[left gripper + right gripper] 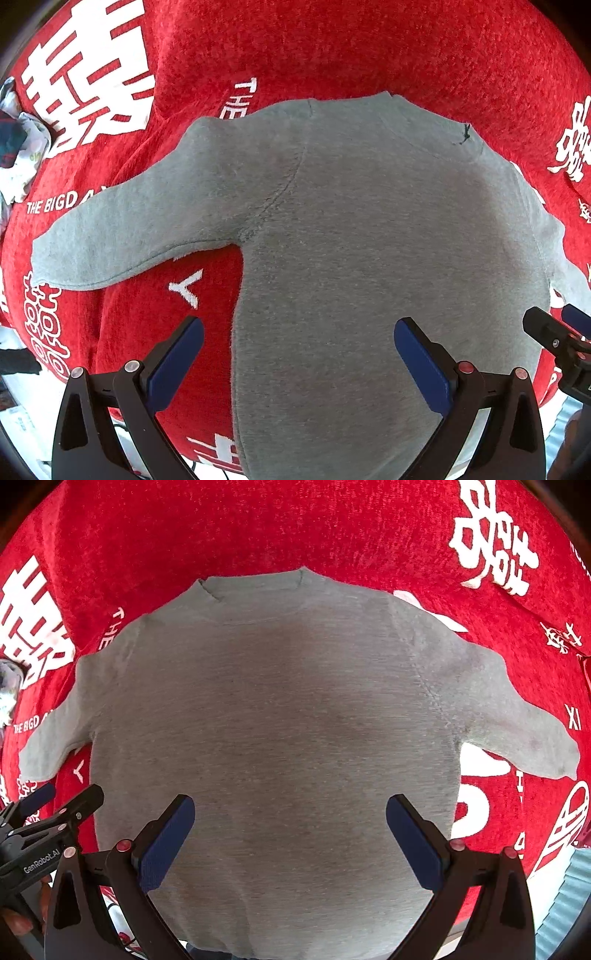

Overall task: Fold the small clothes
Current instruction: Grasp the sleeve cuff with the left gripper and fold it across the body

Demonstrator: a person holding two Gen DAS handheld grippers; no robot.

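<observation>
Left wrist view shows the grey sweatshirt (351,240) spread flat on the red printed cloth (332,44), both the left claw (299,354) and right claw (290,830) wide open and empty, so each should pinch a sleeve near its cuff and fold inward.

Small grey sweater (273,716), spread flat ahead of our tools

We see it lying face-down-plain on the red cloth, neckline away from us, hem nearest, both short sleeves angled outward; its body fills the space just beyond the fingertips.
</observation>
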